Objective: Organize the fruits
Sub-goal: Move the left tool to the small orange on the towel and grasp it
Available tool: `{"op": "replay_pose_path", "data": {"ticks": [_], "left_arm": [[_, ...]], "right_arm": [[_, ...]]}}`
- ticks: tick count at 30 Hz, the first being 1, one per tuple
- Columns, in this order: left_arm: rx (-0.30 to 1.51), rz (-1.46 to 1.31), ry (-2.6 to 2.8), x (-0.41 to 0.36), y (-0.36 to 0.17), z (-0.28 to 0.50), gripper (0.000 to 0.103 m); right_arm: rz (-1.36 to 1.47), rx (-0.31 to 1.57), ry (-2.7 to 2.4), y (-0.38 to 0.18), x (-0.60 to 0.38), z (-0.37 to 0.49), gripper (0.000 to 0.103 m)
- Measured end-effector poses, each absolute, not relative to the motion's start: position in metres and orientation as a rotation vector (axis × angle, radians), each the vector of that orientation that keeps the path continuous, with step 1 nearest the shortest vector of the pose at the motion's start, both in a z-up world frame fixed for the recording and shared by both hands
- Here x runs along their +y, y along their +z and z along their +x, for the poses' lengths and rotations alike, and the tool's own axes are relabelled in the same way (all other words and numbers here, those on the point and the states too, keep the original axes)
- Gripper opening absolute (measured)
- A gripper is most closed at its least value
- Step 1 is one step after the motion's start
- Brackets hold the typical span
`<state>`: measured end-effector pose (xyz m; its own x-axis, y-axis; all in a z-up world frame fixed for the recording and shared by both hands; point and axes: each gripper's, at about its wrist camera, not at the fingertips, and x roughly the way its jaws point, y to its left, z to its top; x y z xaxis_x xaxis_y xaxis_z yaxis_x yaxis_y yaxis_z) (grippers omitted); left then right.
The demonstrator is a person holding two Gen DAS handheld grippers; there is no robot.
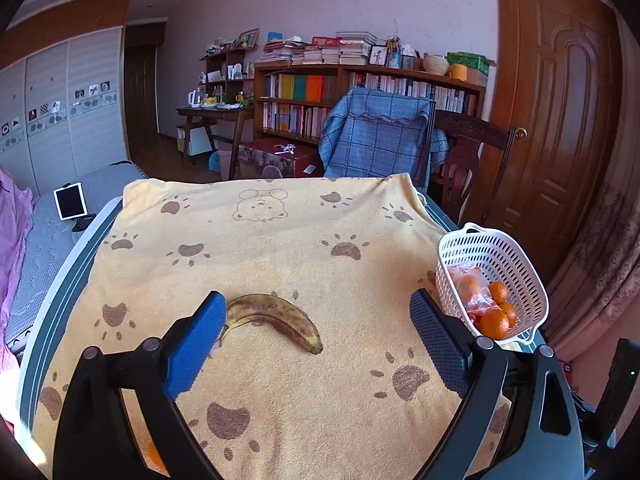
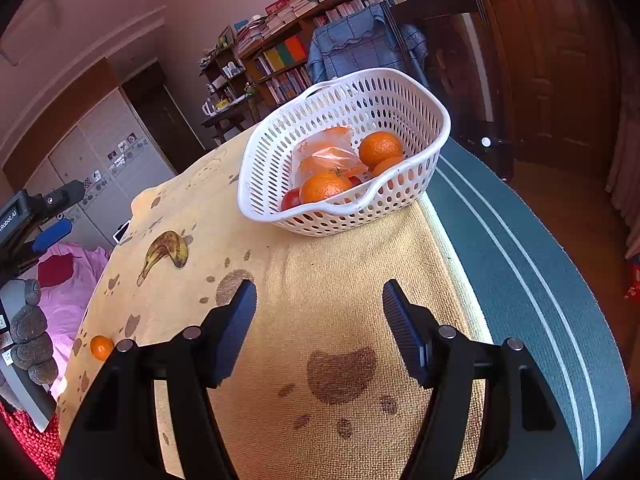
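A brown-spotted banana [image 1: 276, 320] lies on the yellow paw-print towel [image 1: 260, 248], between and just ahead of my open left gripper [image 1: 320, 316], close to its left finger. A white slotted basket [image 1: 516, 264] at the table's right edge holds several oranges [image 1: 494, 322], a plastic bag and a red fruit. In the right wrist view my right gripper [image 2: 320, 300] is open and empty, hovering over the towel in front of the basket [image 2: 400, 196]. The banana [image 2: 166, 250] lies to the left, and a loose orange [image 2: 101, 347] sits near the towel's left edge.
The towel covers a table with a grey-green striped edge [image 2: 520, 264]. A chair draped in blue cloth [image 1: 380, 140] stands behind it, with bookshelves [image 1: 360, 92] and a wooden door [image 1: 560, 100] beyond. A bed with pink bedding [image 2: 68, 288] lies to the left.
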<state>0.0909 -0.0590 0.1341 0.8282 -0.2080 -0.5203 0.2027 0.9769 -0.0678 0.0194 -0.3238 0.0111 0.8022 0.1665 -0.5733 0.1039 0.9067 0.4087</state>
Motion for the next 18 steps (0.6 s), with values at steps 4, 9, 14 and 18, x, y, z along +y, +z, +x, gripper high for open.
{"op": "replay_pose_path", "data": {"ticks": [4, 9, 14, 18], "left_arm": [[0.555, -0.030, -0.126, -0.016, 0.135, 0.087, 0.092], [0.561, -0.070, -0.010, 0.030, 0.127, 0.078, 0.092], [0.612, -0.097, 0.052, 0.056, 0.105, 0.071, 0.092], [0.672, -0.110, 0.055, 0.062, 0.081, 0.065, 0.092]], "right_arm": [[0.442, 0.646, 0.024, 0.011, -0.325, 0.020, 0.067], [0.438, 0.652, 0.013, 0.010, -0.325, 0.021, 0.067], [0.434, 0.655, 0.001, 0.009, -0.325, 0.021, 0.067], [0.436, 0.655, -0.010, 0.009, -0.326, 0.021, 0.067]]}}
